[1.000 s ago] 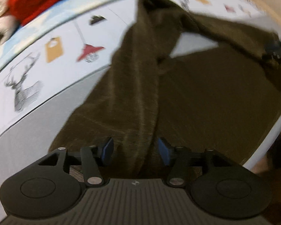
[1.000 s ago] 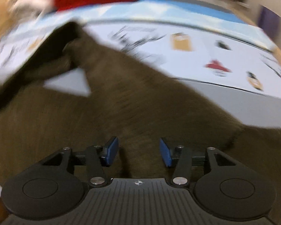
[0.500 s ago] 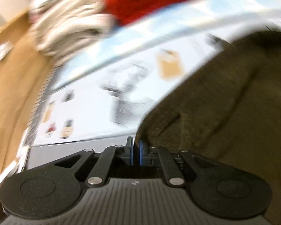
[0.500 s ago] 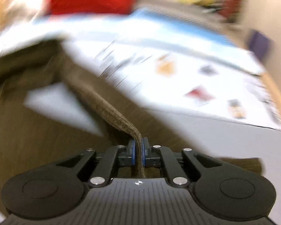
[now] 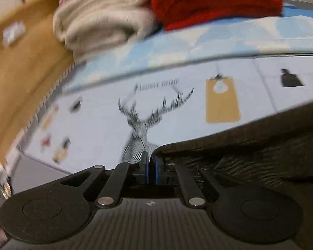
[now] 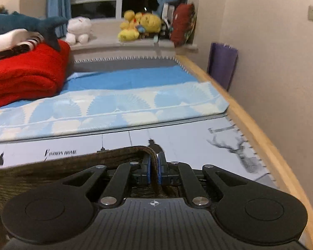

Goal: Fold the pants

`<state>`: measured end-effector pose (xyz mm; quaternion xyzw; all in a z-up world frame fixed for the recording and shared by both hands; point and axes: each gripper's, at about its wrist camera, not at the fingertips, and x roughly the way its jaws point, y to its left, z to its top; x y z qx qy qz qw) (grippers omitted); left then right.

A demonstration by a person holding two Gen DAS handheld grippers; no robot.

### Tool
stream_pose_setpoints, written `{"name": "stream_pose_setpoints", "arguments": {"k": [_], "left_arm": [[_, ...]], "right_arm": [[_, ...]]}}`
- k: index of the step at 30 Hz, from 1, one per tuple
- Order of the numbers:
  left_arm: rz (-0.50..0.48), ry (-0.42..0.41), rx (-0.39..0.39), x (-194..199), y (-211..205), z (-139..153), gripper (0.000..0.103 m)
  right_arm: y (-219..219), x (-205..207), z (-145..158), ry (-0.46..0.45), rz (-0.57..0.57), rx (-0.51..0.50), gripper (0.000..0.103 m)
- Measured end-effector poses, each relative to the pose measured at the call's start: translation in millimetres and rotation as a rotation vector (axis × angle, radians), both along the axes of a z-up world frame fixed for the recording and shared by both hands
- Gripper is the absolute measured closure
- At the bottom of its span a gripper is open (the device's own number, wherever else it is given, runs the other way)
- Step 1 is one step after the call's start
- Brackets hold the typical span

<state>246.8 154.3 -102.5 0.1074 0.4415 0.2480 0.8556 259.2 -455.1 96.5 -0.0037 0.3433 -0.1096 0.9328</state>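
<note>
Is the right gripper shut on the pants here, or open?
Shut on them: the right gripper has both blue pads pressed against a brown edge of the pants.

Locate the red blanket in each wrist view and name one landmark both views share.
Left wrist: red blanket at top right, beside a cream blanket.
Right wrist: red blanket at far left, mid-height, on the blue sheet.
Shared landmark: the brown pants, clamped in the left gripper and in the right gripper.
</note>
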Motion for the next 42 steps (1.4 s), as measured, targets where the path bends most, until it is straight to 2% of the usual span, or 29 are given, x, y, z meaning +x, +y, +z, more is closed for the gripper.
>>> {"name": "stream_pose_setpoints", "arguments": {"k": [1,2,4,6,8,9,11,13,14,17,19,21,23,24,25,26,27,28,30,31,33,35,36,37,38,39,40,41,42], "left_arm": [[0.033,0.034,-0.048,7,7,-8,0.090],[0.061,0.050,-0.090,11,14,-13,0.088],[0.094,0.041,-0.122,17,19,-10,0.087],[0.102,0.030,-0.113,23,14,-1,0.080],[0.074,-0.017,-0.114,24,2,15,0.078],[0.047,-0.035,-0.130,25,-6,23,0.078],[-0.047,-0.058,-0.204,26,-29,37,0.078],[-0.187,-0.037,-0.320,26,-55,41,0.078],[-0.268,-0.016,-0.385,25,-70,40,0.078],[-0.493,0.086,-0.539,17,-119,27,0.078],[-0.636,0.155,-0.574,9,-153,17,0.075],[-0.766,0.217,-0.555,-2,-186,5,0.049],[-0.863,0.259,-0.459,-12,-214,-9,0.044],[-0.880,0.269,-0.403,-15,-224,-16,0.045],[-0.884,0.289,-0.351,-15,-231,-25,0.050],[-0.871,0.301,-0.313,-13,-235,-31,0.071],[-0.859,0.300,-0.302,-10,-235,-33,0.086],[-0.855,0.298,-0.311,-7,-234,-32,0.093],[-0.825,0.274,-0.320,-1,-230,-24,0.095],[-0.819,0.256,-0.349,1,-226,-19,0.095],[-0.881,0.233,-0.445,0,-224,-8,0.095],[-0.999,0.278,-0.495,-9,-230,-5,0.094],[-1.048,0.309,-0.497,-13,-234,-6,0.093],[-1.083,0.339,-0.474,-19,-239,-10,0.091],[-1.096,0.362,-0.446,-23,-241,-14,0.087],[-1.100,0.370,-0.440,-23,-238,-16,0.086],[-1.094,0.371,-0.465,-21,-232,-15,0.085],[-1.076,0.371,-0.507,-16,-224,-12,0.081],[-1.056,0.364,-0.546,-10,-215,-7,0.075]], "right_arm": [[-3,13,-9,0.001,-0.031,-0.011,0.073],[1,24,-22,0.014,-0.084,-0.014,0.069],[6,21,-49,0.014,-0.174,0.068,0.068],[7,-1,-79,-0.044,-0.229,0.186,0.067],[5,-19,-117,-0.042,-0.294,0.257,0.067],[0,-26,-139,-0.021,-0.330,0.294,0.067],[-17,-26,-176,0.092,-0.453,0.405,0.066],[-41,-31,-197,0.082,-0.538,0.582,0.066],[-47,-30,-202,0.082,-0.556,0.581,0.066],[-54,-22,-206,0.060,-0.515,0.527,0.065],[-59,-16,-208,0.031,-0.491,0.538,0.061],[-65,-12,-210,0.011,-0.478,0.547,0.061],[-69,-8,-211,0.000,-0.477,0.532,0.079],[-72,-7,-211,0.005,-0.482,0.518,0.092],[-74,-7,-212,0.003,-0.480,0.530,0.094],[-77,-8,-211,-0.006,-0.480,0.545,0.095],[-78,-8,-208,-0.012,-0.476,0.551,0.095],[-80,-9,-201,-0.028,-0.473,0.553,0.096],[-86,-15,-178,-0.107,-0.470,0.563,0.096],[-89,-20,-161,-0.154,-0.468,0.561,0.097],[-94,-33,-135,-0.229,-0.486,0.484,0.097],[-113,-41,-149,-0.155,-0.614,0.436,0.096],[-127,-47,-168,-0.065,-0.702,0.454,0.096],[-140,-54,-188,0.034,-0.787,0.479,0.095],[-150,-66,-205,0.090,-0.860,0.522,0.097],[-152,-73,-204,0.046,-0.866,0.549,0.096],[-149,-69,-194,0.071,-0.858,0.491,0.086],[-142,-65,-183,0.066,-0.855,0.410,0.084],[-133,-64,-170,0.016,-0.844,0.332,0.084]]}}
